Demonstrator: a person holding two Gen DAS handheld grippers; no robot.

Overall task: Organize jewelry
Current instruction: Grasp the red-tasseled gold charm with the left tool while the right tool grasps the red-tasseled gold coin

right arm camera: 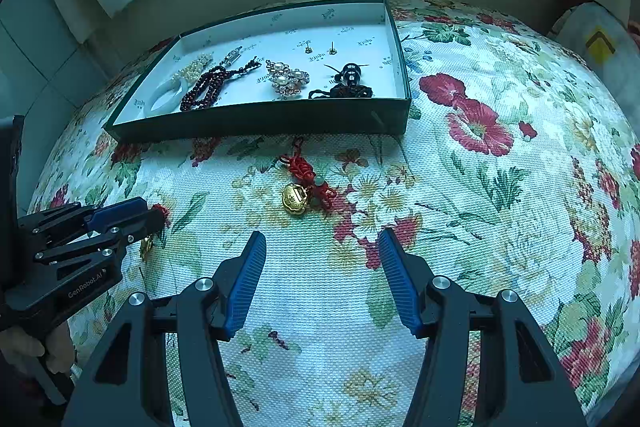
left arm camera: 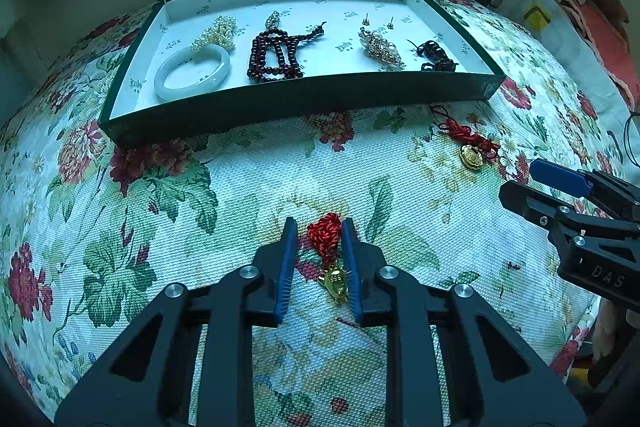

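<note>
My left gripper [left arm camera: 319, 227] is shut on a red knotted cord charm [left arm camera: 326, 233] lying on the floral cloth; its gold pendant [left arm camera: 336, 283] sits between the blue pads. From the right wrist view the left gripper [right arm camera: 154, 217] is low at the left. A second red knot charm with a gold lock [right arm camera: 296, 197] lies ahead of my right gripper [right arm camera: 322, 239], which stands open and empty above the cloth. That charm [left arm camera: 472, 155] lies just before the green tray [left arm camera: 304, 99].
The tray [right arm camera: 260, 119] holds a white bangle [left arm camera: 192, 71], pearls [left arm camera: 216, 33], dark red beads [left arm camera: 276, 55], a brooch [left arm camera: 380, 49], a dark tassel piece [left arm camera: 434, 57] and ear studs [left arm camera: 378, 21]. A bag [left arm camera: 536, 17] lies beyond the table's right edge.
</note>
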